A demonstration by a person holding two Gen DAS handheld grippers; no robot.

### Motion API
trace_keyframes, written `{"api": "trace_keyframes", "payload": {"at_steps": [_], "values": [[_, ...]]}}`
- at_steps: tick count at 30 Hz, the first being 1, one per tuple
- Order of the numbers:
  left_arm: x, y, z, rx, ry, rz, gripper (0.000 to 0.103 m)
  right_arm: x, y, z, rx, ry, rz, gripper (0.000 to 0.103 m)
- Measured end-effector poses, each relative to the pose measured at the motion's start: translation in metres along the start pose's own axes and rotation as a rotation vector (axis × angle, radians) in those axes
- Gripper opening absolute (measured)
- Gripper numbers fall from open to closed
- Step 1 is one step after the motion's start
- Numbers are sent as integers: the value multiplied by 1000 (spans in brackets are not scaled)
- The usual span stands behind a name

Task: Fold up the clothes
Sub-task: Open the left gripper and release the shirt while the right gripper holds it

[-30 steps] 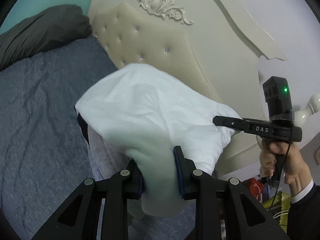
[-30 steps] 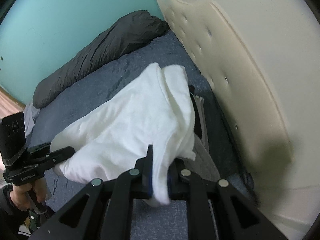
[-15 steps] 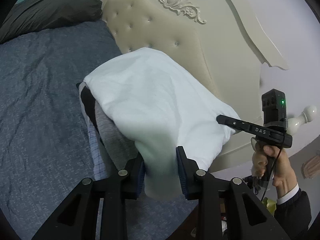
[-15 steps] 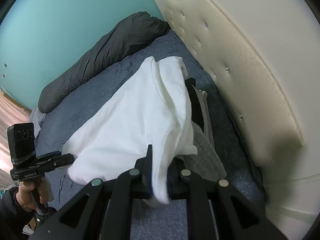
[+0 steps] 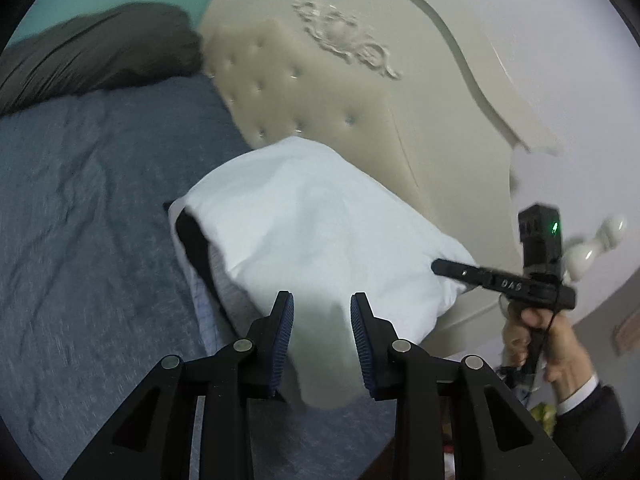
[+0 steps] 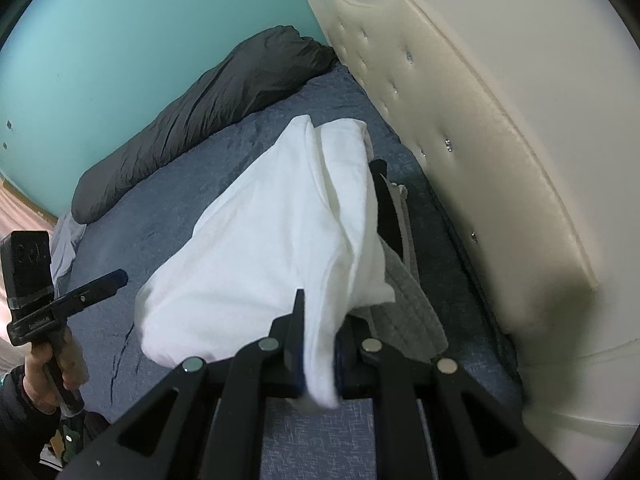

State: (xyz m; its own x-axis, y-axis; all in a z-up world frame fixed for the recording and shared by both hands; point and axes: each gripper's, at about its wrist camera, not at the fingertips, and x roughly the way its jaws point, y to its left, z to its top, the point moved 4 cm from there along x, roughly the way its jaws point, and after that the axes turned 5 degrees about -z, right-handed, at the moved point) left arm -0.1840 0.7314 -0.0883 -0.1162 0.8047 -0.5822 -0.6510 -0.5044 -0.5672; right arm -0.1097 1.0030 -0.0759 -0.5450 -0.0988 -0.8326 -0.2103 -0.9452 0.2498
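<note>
A white garment is seen held over the bed, close to the headboard, above a pile of other clothes that lies along the headboard side. In the left wrist view, the left gripper is spread: its 2 blue pads stand apart, and the cloth hangs between them, apparently without being pressed. It is judged that the hold is released on this side, though whether a pad touches the cloth cannot be told. In the right wrist view, the right gripper is pressed together on a hanging edge of the garment, with cloth drooping below the pads at 6 o'clock. From the right gripper, the garment extends toward 12 o'clock, and its long axis runs about from 6 to 12 o'clock, roughly parallel to the headboard. From the left gripper, the bulk lies at 12 to 1 o'clock. The right gripper is seen there at 3 o'clock, at the far corner of the cloth. In the right wrist view, the left gripper is found at 9 o'clock, apart from the cloth. The right hand is therefore judged to be the 1 carrying the garment, and the lowering onto the pile would depend on it. A dark pillow lies far away at 11 o'clock.
</note>
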Motion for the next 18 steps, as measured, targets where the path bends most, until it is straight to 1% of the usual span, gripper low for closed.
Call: {"api": "trace_keyframes", "payload": {"at_steps": [2, 6, 10, 12, 15, 18], "values": [[14, -3, -1, 41, 18, 23, 31, 1, -1, -1, 2, 1, -7, 11], [40, 1, -9, 44, 39, 56, 31, -4, -6, -3, 6, -9, -30, 17], [45, 11, -14, 32, 34, 62, 31, -14, -14, -3, 5, -50, -51, 18], [45, 13, -14, 27, 26, 67, 31, -24, -16, -1, -4, -105, -103, 18], [47, 16, -14, 28, 26, 71, 31, -40, -18, 3, 28, -204, -126, 18], [47, 17, -14, 35, 25, 73, 31, -49, 0, 5, 2, -275, -55, 18]]}}
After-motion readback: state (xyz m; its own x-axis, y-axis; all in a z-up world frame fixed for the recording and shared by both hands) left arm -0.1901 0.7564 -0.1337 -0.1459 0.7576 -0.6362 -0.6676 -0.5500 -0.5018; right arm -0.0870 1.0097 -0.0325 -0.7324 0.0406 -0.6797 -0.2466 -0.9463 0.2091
